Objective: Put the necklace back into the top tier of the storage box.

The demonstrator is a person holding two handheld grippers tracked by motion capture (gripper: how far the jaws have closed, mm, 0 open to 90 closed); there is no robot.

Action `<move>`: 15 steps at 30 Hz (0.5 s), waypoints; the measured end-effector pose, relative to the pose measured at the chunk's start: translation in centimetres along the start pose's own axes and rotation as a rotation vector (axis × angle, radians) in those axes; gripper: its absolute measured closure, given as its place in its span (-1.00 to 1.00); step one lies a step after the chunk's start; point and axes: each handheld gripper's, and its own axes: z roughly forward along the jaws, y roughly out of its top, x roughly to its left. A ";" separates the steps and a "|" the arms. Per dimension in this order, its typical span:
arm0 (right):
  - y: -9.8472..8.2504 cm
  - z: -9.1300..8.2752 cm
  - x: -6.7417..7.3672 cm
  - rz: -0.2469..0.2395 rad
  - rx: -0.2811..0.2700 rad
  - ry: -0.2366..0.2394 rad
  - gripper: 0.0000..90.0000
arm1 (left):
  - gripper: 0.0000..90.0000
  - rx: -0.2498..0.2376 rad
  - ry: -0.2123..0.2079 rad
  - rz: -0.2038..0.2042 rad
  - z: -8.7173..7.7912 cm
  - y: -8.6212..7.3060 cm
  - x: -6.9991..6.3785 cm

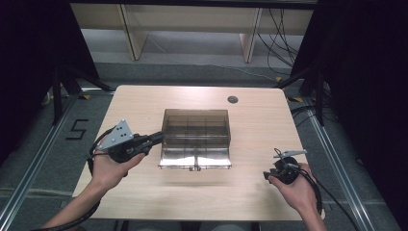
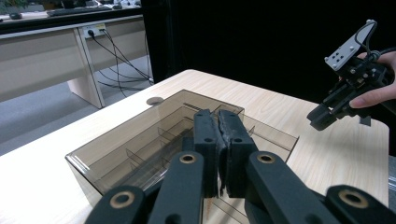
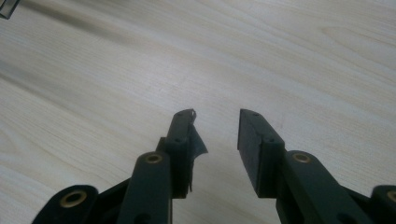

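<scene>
Light wood table (image 1: 144,192) is sitting on grey floor, black curtains hanging around, a "5" (image 1: 77,130) taped down. Clear divided box (image 1: 195,139) is sitting mid-table; left gripper (image 1: 161,136) is touching it, jaws closed, right gripper (image 3: 215,135) is hovering open.

A smoky, see-through plastic organiser box (image 1: 195,138) with inner dividers sits upright at table centre, its front panel toward six o'clock.
</scene>
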 end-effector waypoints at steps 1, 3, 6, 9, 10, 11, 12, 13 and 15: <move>0.0 0.0 0.0 0.000 0.000 0.000 0.47 | 0.92 0.000 0.000 0.000 0.0 0.0 0.0; 0.0 0.0 0.1 0.011 0.000 0.001 0.47 | 0.92 0.009 0.009 -0.002 0.1 -0.1 0.0; 0.0 0.0 0.0 -0.002 -0.006 -0.001 0.47 | 0.92 0.017 0.006 -0.003 0.5 -0.2 -0.1; 0.0 0.0 0.1 0.011 -0.001 0.003 0.47 | 0.92 0.026 0.004 -0.002 0.7 -0.3 -0.1; 0.0 0.0 0.1 0.011 0.000 0.002 0.47 | 0.92 0.029 0.004 0.003 0.8 -0.3 -0.1; 0.0 0.0 0.1 0.010 0.000 0.002 0.47 | 0.92 0.024 0.001 0.001 0.9 -0.4 -0.1; 0.0 0.0 0.1 0.010 0.003 0.002 0.47 | 0.92 0.034 0.004 0.006 0.9 -0.4 -0.1; 0.0 0.0 0.1 0.010 0.003 0.002 0.47 | 0.92 0.034 0.004 0.006 0.9 -0.4 -0.1; 0.0 0.0 0.1 0.011 0.000 0.002 0.47 | 0.92 0.038 0.005 0.005 1.1 -0.5 -0.1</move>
